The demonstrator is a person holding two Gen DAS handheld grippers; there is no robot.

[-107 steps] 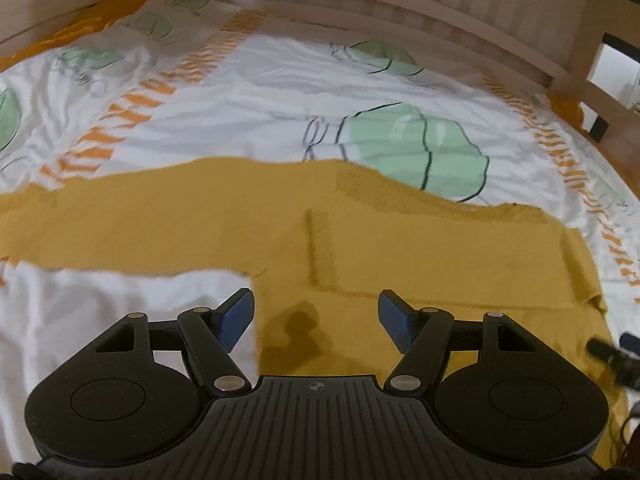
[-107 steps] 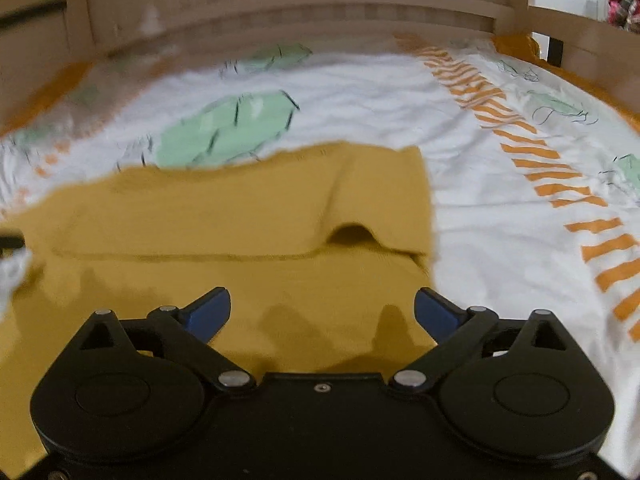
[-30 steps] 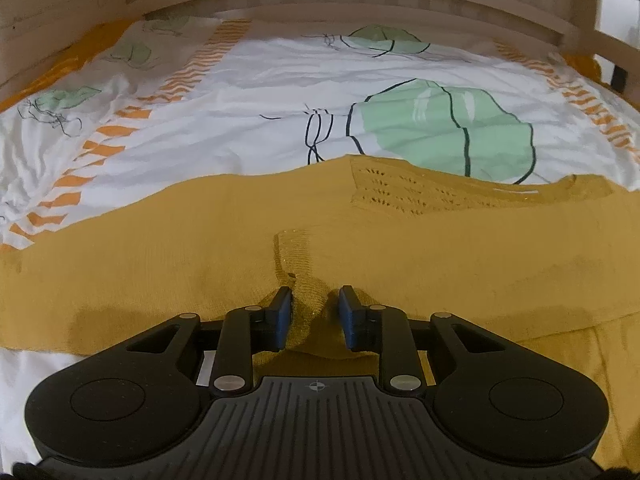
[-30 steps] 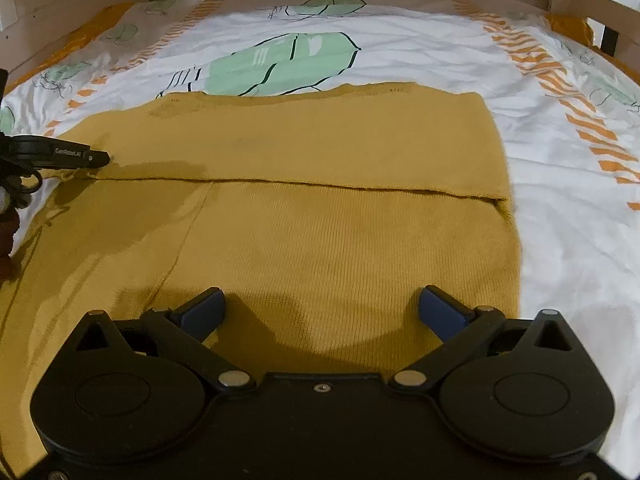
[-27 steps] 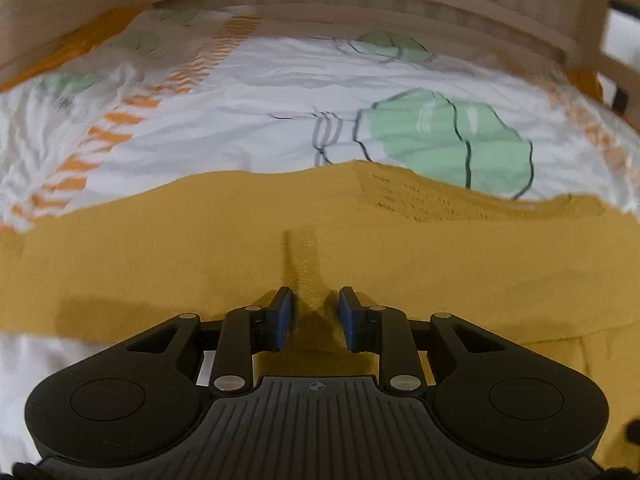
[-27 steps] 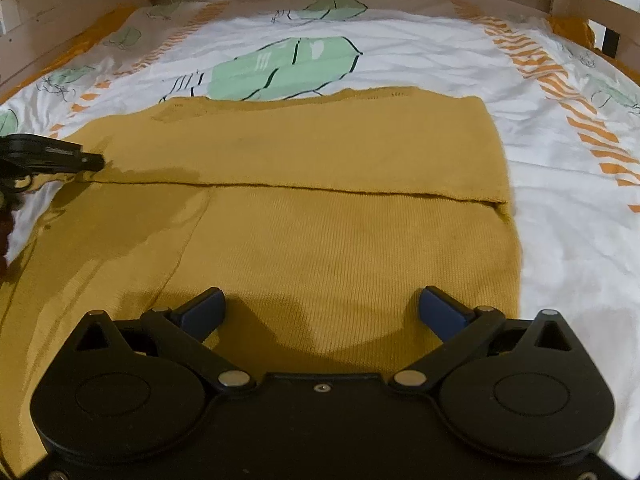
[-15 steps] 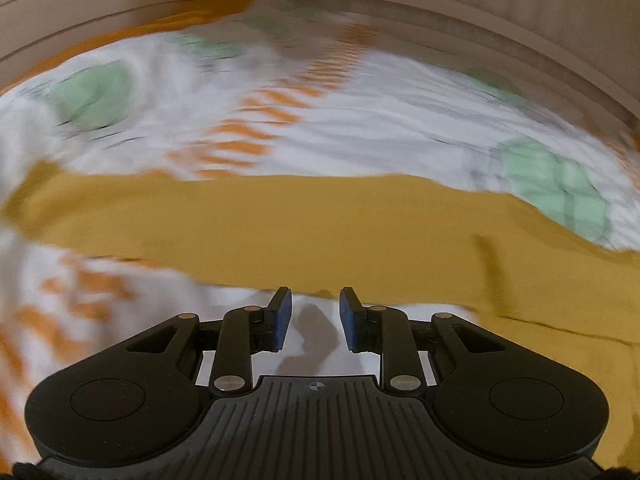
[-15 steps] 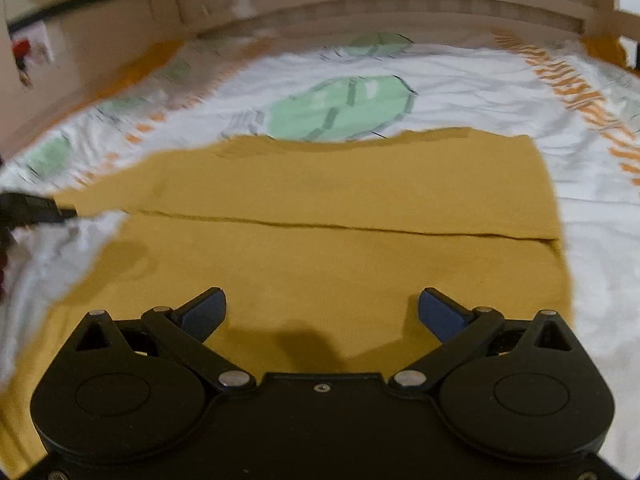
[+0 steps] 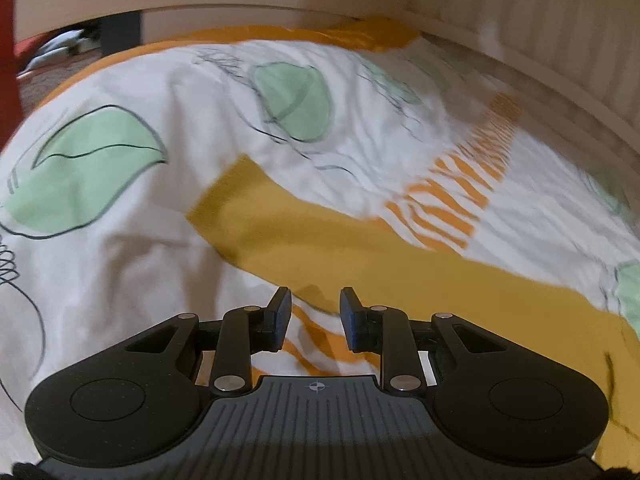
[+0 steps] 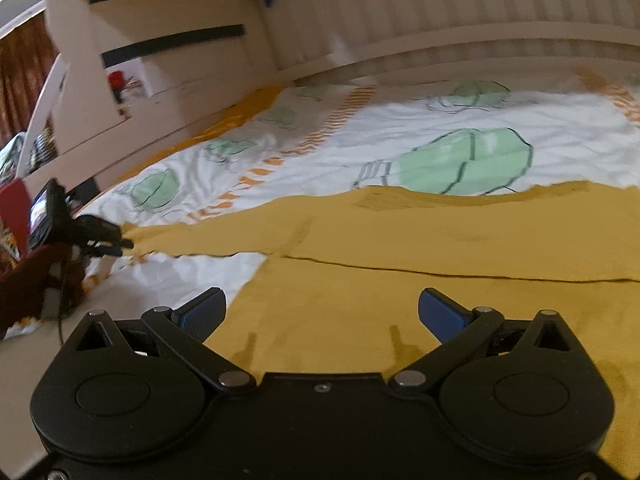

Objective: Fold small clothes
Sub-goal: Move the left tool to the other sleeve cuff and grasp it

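A mustard yellow knit sweater (image 10: 440, 248) lies flat on the bed, its right side folded over the body. Its left sleeve (image 9: 304, 232) stretches out over the white sheet, with the cuff end at the far left. My left gripper (image 9: 315, 312) hovers just before the sleeve's near edge, its jaws a narrow gap apart with nothing between them. It also shows at the sleeve end in the right wrist view (image 10: 100, 240). My right gripper (image 10: 322, 312) is open and empty above the sweater's body.
The bed sheet (image 9: 120, 160) is white with green leaf prints and orange stripes. A wooden slatted bed frame (image 10: 440, 12) rings the bed. A red object (image 10: 14, 208) stands at the bed's left side.
My left gripper let go of the sweater near the armpit and swung left along the sleeve toward its cuff. My right gripper turned to the left and stayed open.
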